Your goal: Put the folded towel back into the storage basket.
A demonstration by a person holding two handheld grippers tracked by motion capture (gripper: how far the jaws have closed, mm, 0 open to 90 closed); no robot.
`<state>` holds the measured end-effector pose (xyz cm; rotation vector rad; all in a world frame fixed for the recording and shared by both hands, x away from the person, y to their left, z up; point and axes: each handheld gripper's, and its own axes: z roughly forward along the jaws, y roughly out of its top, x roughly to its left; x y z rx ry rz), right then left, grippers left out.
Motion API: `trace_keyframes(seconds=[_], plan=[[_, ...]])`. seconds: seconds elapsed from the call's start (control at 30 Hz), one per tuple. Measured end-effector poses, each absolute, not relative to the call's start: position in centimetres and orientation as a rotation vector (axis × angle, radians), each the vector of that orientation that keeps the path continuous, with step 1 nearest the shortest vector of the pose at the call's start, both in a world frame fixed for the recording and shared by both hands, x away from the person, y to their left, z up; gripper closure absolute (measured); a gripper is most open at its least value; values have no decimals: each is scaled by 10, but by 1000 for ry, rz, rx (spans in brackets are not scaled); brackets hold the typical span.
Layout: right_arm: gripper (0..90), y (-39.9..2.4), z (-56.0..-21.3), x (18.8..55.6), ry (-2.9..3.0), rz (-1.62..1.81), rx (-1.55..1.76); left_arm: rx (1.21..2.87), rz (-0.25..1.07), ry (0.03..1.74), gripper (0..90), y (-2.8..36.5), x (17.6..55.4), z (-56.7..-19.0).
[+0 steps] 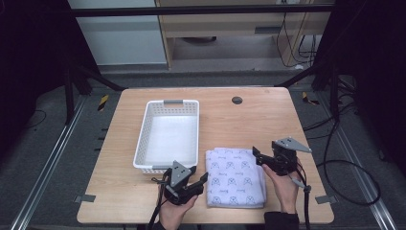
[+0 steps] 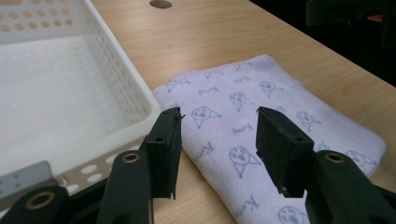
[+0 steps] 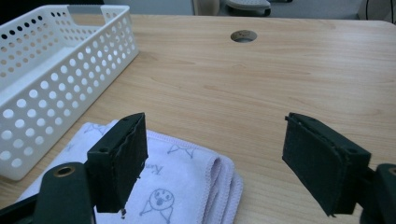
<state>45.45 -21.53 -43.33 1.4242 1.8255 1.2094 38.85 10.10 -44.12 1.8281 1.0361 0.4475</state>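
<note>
A wooden surface (image 1: pixel 249 117) is seen from above, with a white perforated plastic basket (image 1: pixel 141 143) set on its left half, long axis running away from the person. The basket's floor is bare. Just to the right of the basket's near end, a folded lilac towel (image 1: pixel 235 177) printed with small blue faces is laid flat, close to the surface's near edge. A round cable hole (image 1: pixel 237 100) is set into the surface near the far edge.

The left gripper (image 1: pixel 200 180) is held in the person's left hand (image 1: pixel 173 211) near the front edge, just in front of the basket's near right corner and beside the towel's left edge. In the left gripper view its jaws are parted, nothing is gripped between them, and the towel (image 2: pixel 261 116) is framed in the gap, with the basket wall (image 2: pixel 116 79) at the left.

The right gripper (image 1: pixel 259 156) is held in the right hand (image 1: pixel 286 184) at the towel's right side, its jaws pointed left toward the towel's far right corner. In the right gripper view the jaws are spread wide and empty; the folded corner of the towel (image 3: pixel 187 182) is seen low between them, the basket (image 3: pixel 56 70) at the left and the cable hole (image 3: pixel 243 35) farther off.

A black cable (image 1: pixel 352 165) is looped on the floor to the right of the surface.
</note>
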Motion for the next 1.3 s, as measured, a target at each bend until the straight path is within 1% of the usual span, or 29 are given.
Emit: trace_keyframes(seconds=[0.3, 0.73, 1.3], plan=[[248, -213, -446, 458, 1867, 1183, 1453, 1865, 391, 1055, 498, 94, 387, -461], [287, -212, -468, 465, 1921, 1121, 1498, 1918, 343, 1087, 473, 84, 391, -484], [319, -211, -490, 473, 1976, 1061, 1566, 1963, 316, 1107, 423, 73, 396, -497]])
